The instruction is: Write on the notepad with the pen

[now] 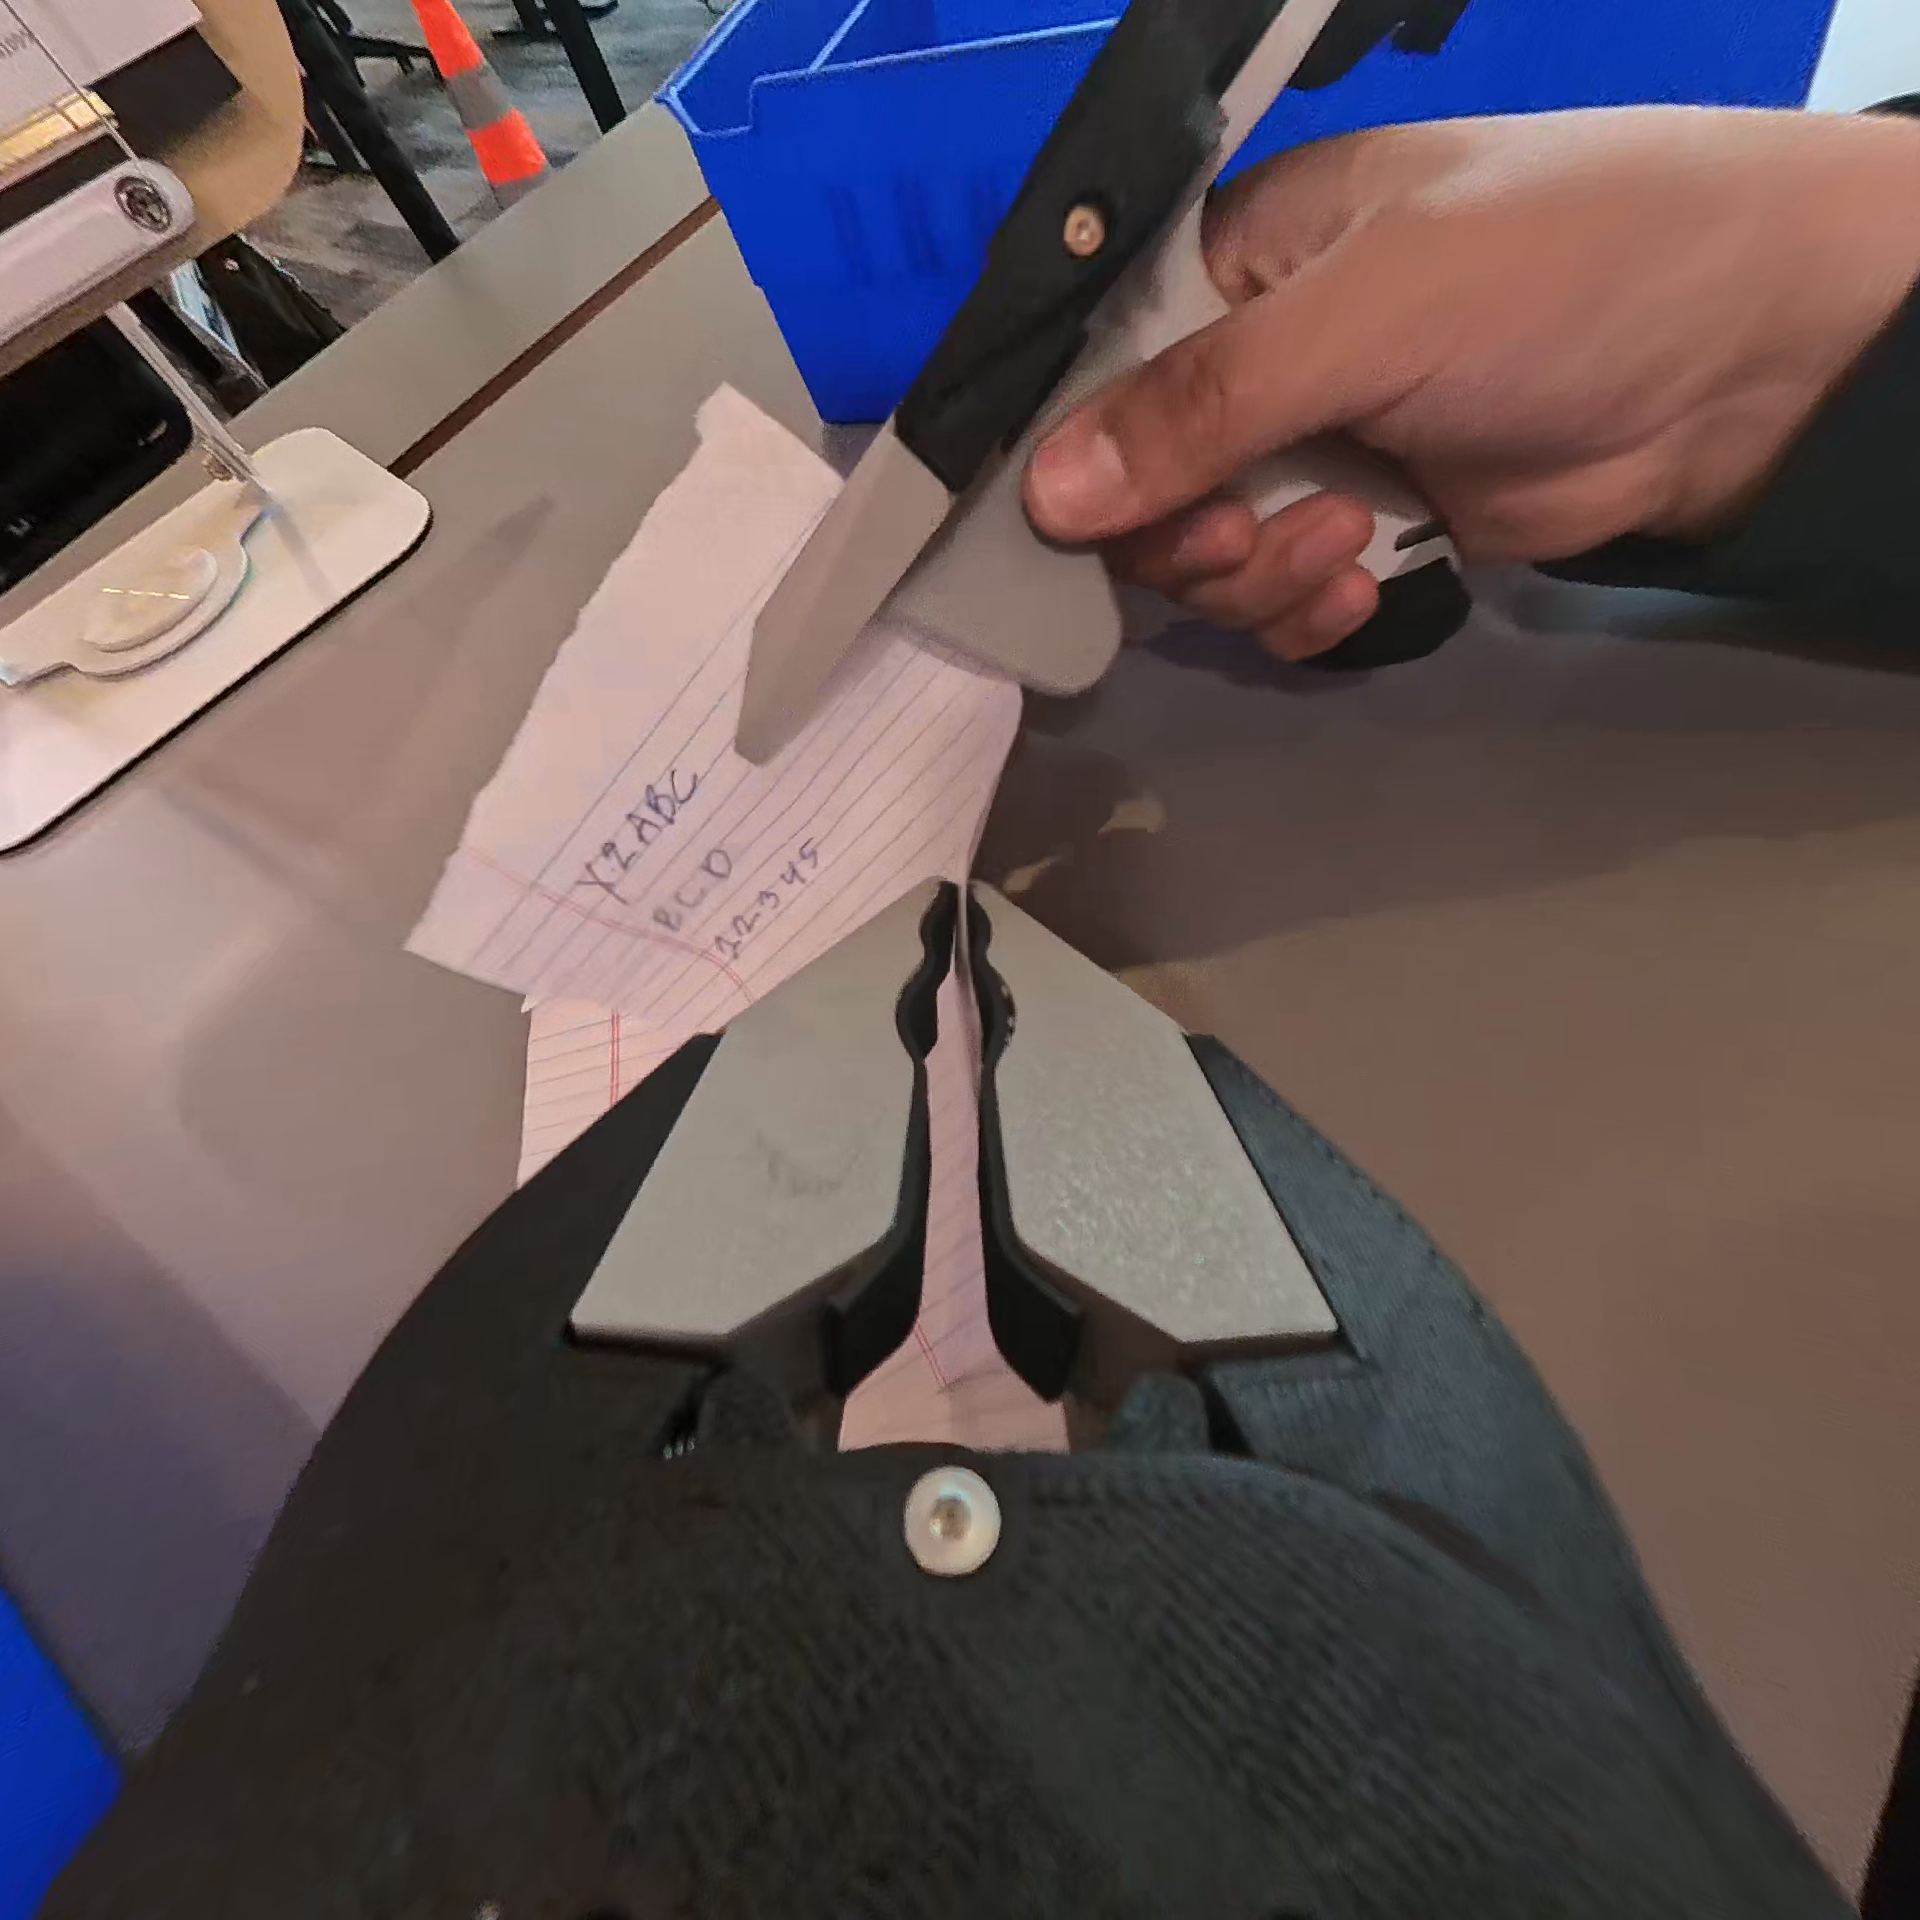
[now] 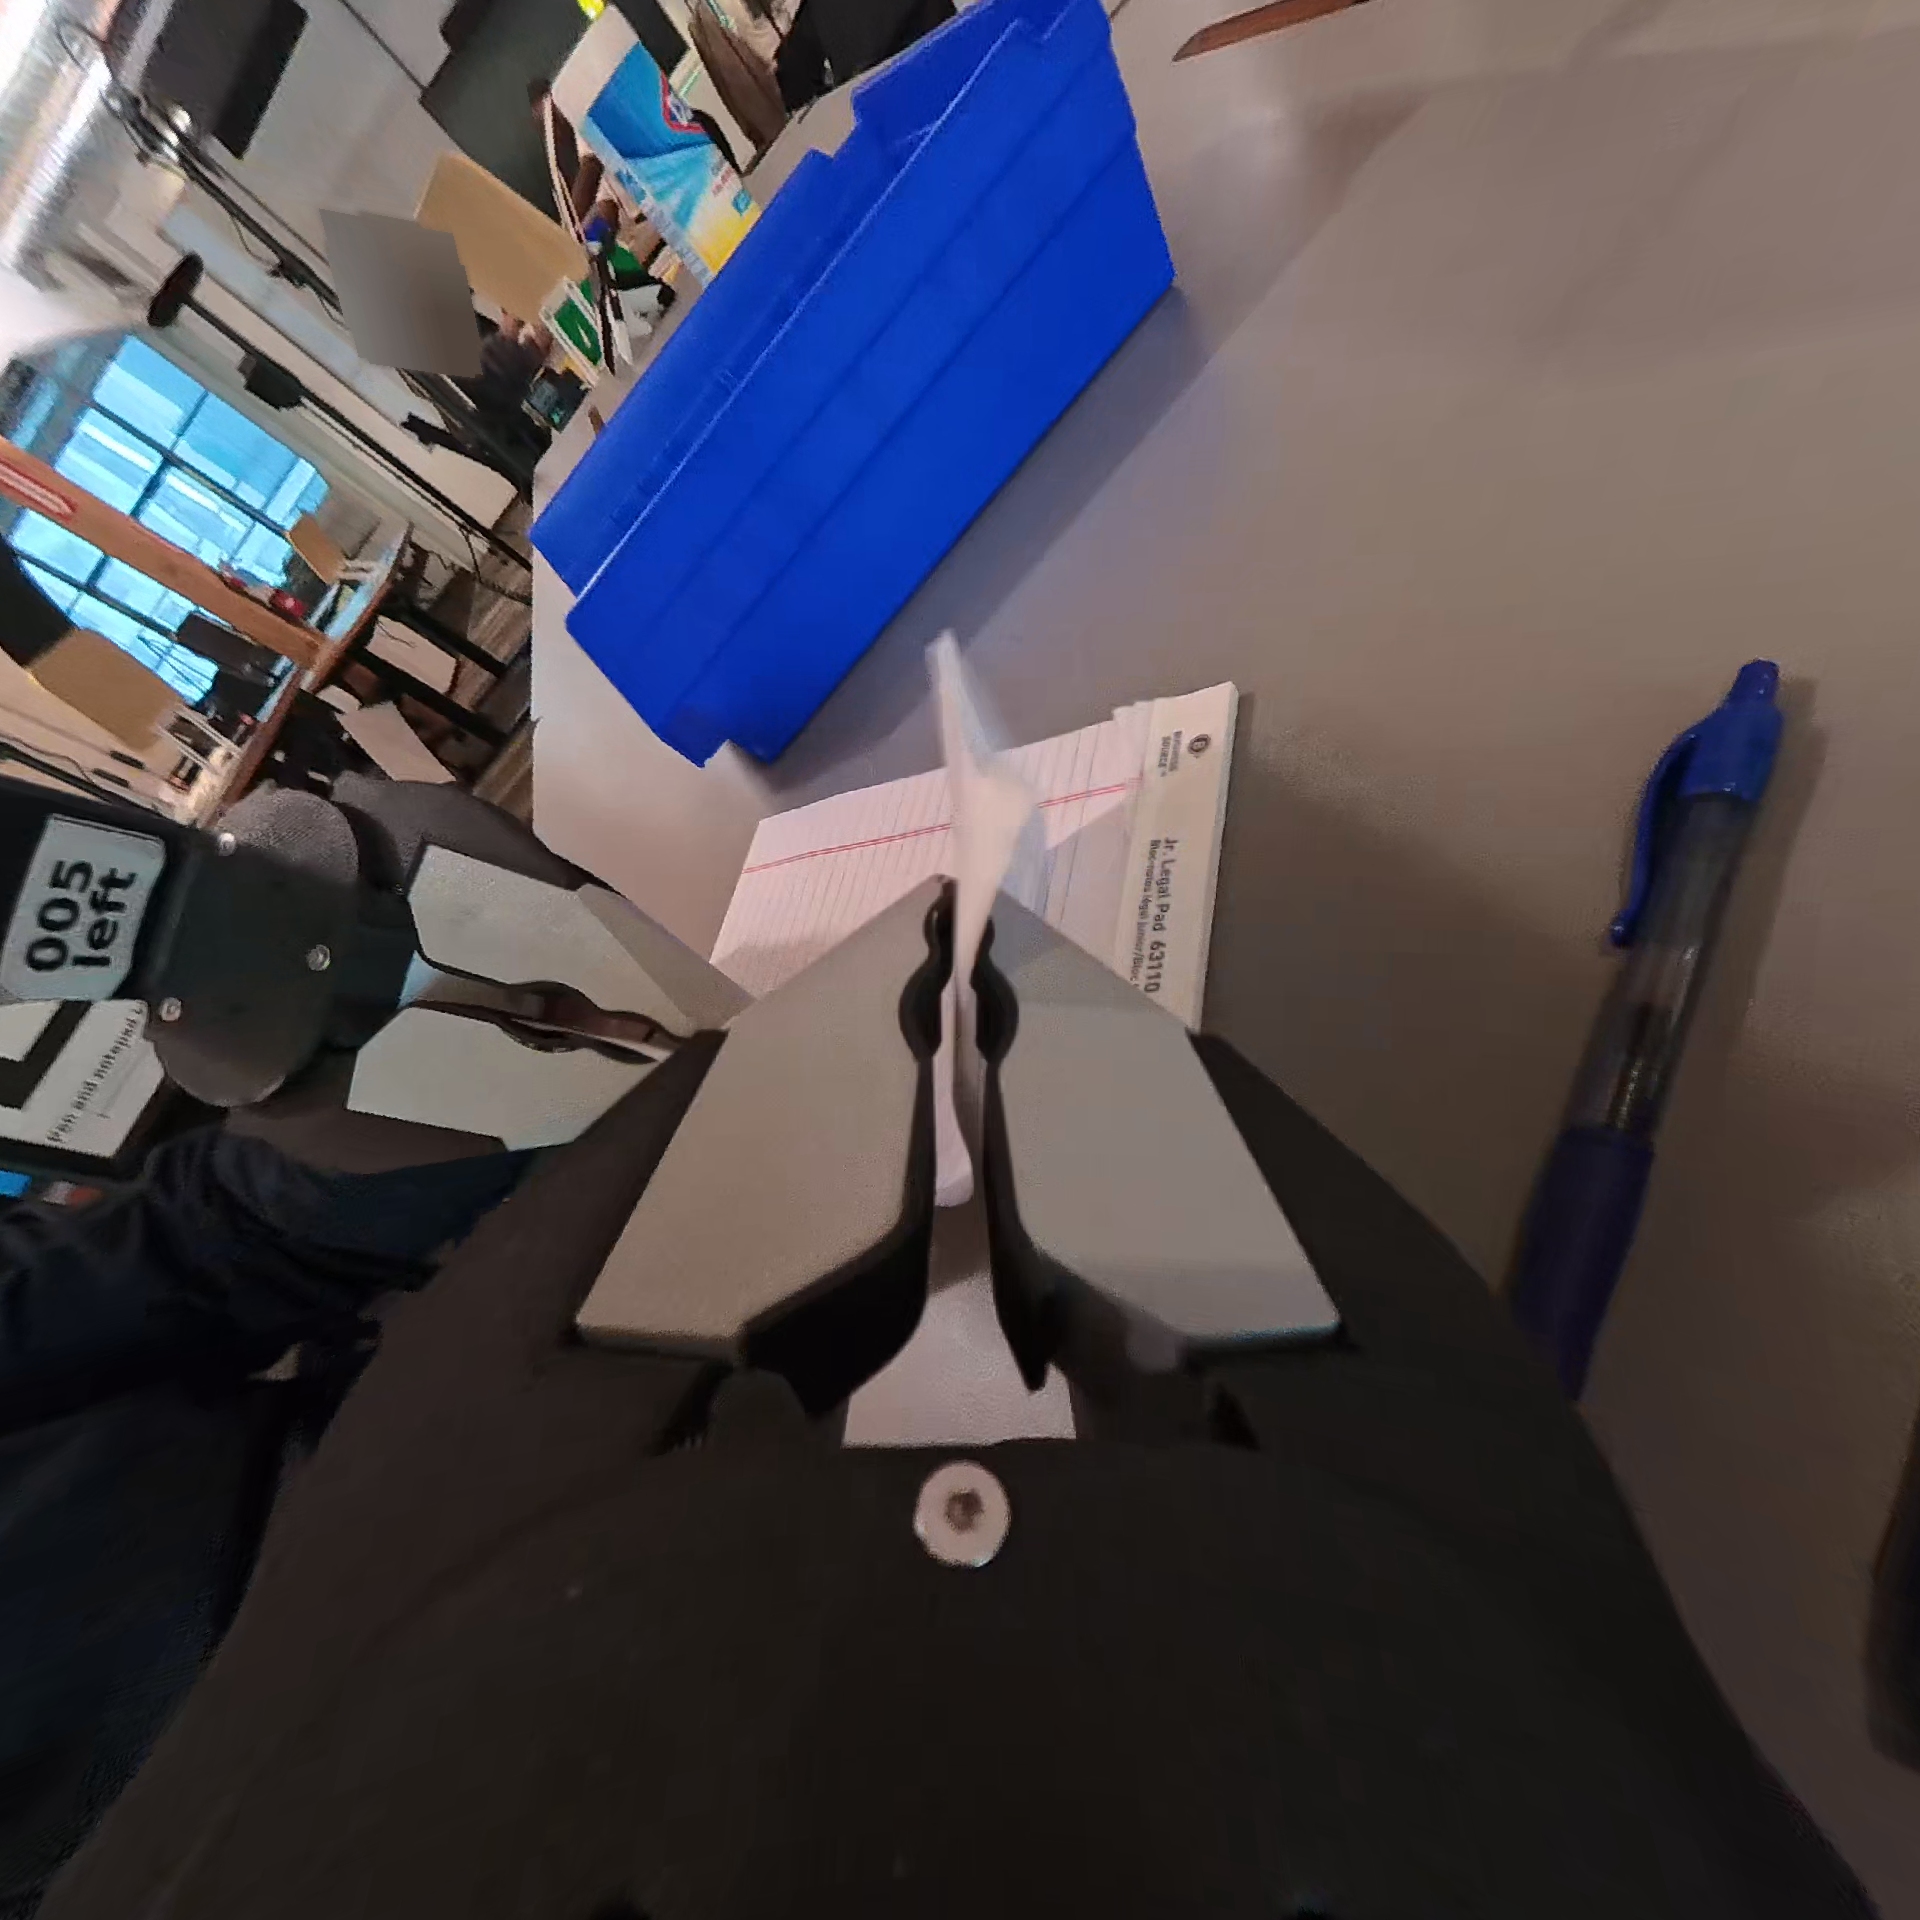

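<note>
On the grey table (image 2: 1558,416), a blue bin (image 2: 862,416) stands just beyond the notepad (image 2: 883,842), which lies flat ahead of both tools. A loose, torn sheet (image 1: 675,727) with handwriting on it is lifted off the pad and held between the two grippers: the left gripper (image 1: 961,904) has its jaws pressed together on the sheet's near edge, and the right gripper (image 2: 961,914), held in a hand (image 1: 1455,364), is likewise pinched shut on a fold of the same paper. The pen (image 2: 1652,997) lies free on the table, to the right of the notepad and well apart from it, with its long axis running roughly parallel to the pad's bound edge and its clip end farther away. It lies on the right gripper's side, so that tool is the nearer one to fetch it, though it would first have to let the sheet go.
</note>
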